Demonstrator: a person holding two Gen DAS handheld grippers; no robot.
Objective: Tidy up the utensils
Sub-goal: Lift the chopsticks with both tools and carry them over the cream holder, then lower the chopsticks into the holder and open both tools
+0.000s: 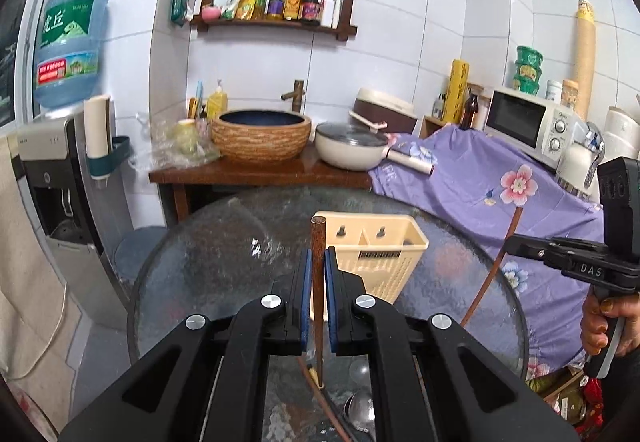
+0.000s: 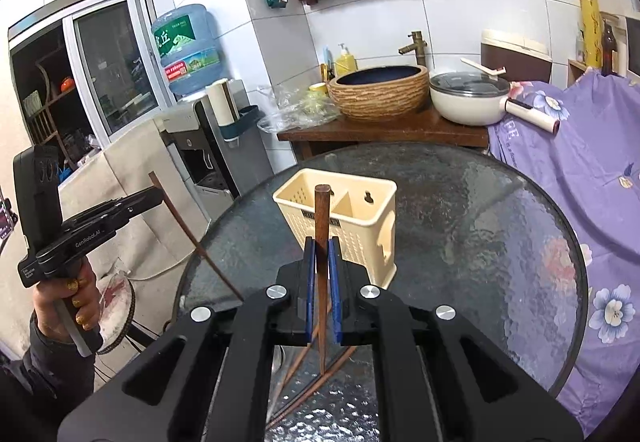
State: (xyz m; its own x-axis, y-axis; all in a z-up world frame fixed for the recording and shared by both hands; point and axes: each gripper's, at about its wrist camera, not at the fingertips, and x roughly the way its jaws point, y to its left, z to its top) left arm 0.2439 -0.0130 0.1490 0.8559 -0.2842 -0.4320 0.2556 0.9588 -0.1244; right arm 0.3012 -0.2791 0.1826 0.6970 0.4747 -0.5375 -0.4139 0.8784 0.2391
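Chopsticks: left gripper (image 1: 319, 274) and right gripper (image 2: 321, 266) each clamped on one wooden chopstick (image 1: 318, 290), held just short of the cream utensil caddy (image 1: 374, 254). Tip each vertical, thin end down, over one compartment before releasing.

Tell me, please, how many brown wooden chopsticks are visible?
4: one brown wooden chopstick in the left tool, one in the right tool, two on the round glass table beneath; others may be hidden.

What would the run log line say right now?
left gripper: shut on chopstick | right gripper: shut on chopstick | holder: empty
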